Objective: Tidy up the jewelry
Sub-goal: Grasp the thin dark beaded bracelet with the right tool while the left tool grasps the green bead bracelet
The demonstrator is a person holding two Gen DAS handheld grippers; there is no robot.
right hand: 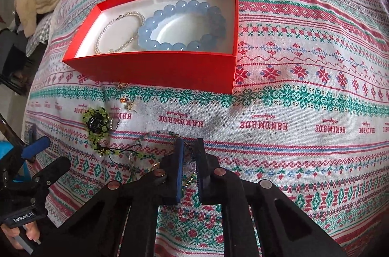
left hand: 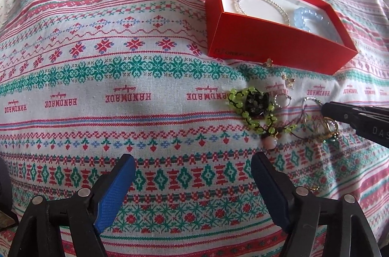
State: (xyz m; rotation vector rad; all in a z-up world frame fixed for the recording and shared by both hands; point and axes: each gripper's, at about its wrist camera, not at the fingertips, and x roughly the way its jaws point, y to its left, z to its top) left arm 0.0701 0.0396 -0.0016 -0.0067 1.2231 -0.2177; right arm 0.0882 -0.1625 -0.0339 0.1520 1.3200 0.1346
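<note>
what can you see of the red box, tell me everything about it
The red box is an open, lidless rectangular carton, cardboard by its look, with a white lining. It sits flat on the patterned cloth. Inside lie a pale blue bead bracelet and a thin pearly bracelet. Faint lettering marks one outer wall. Small gold pieces lie by its near wall; neither gripper touches it.

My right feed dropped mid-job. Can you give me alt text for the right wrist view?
The right hand-held gripper is nearly closed around a thin beaded strand on the patterned tablecloth. Beyond it, a red box holds a blue bead bracelet and a pearl bracelet. A green-and-black beaded piece lies left.
</note>
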